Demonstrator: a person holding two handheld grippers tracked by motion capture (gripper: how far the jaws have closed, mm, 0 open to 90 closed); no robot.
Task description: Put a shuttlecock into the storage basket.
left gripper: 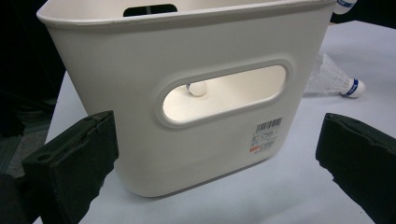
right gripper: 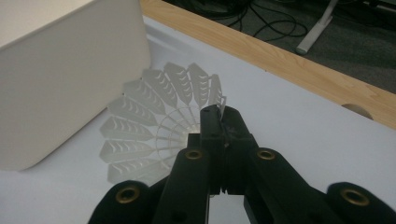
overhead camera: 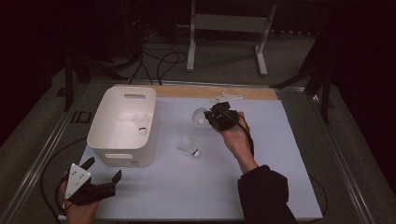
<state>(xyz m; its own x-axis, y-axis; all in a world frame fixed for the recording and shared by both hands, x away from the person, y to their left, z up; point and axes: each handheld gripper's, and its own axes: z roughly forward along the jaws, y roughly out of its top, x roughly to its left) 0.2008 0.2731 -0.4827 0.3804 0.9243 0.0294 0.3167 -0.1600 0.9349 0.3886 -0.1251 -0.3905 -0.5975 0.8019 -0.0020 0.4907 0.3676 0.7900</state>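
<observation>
A white shuttlecock (overhead camera: pixel 200 115) is pinched by its feather skirt between the closed jaws of the right gripper (overhead camera: pixel 215 116), toward the far middle of the table, a little to the right of a white plastic bin (overhead camera: pixel 122 140). In the right gripper view the jaws are seen pressed together on a single edge of the skirt, with the feathers fanned out to the left and the bin wall just beyond them. The shuttlecock is judged to be very light and fragile: the thin feathers would bend or crease under a hard squeeze, so a gentle hold on the skirt edge, or better on the firmer rounded cork end, is advised. A second shuttlecock (overhead camera: pixel 189 147) lies on its side on the table between the bin and the person's right forearm, and a third shuttlecock (overhead camera: pixel 140 124) rests inside the bin. The left gripper (overhead camera: pixel 102 171) is held wide open and empty near the front left corner, pointed at the bin's handle slot. The work surface is a pale sheet (overhead camera: pixel 261 177) laid over a table with a wooden strip (overhead camera: pixel 219 92) along the far edge. The room beyond is dim, with grey carpet, dark cables and a white metal stand (overhead camera: pixel 229 28).
</observation>
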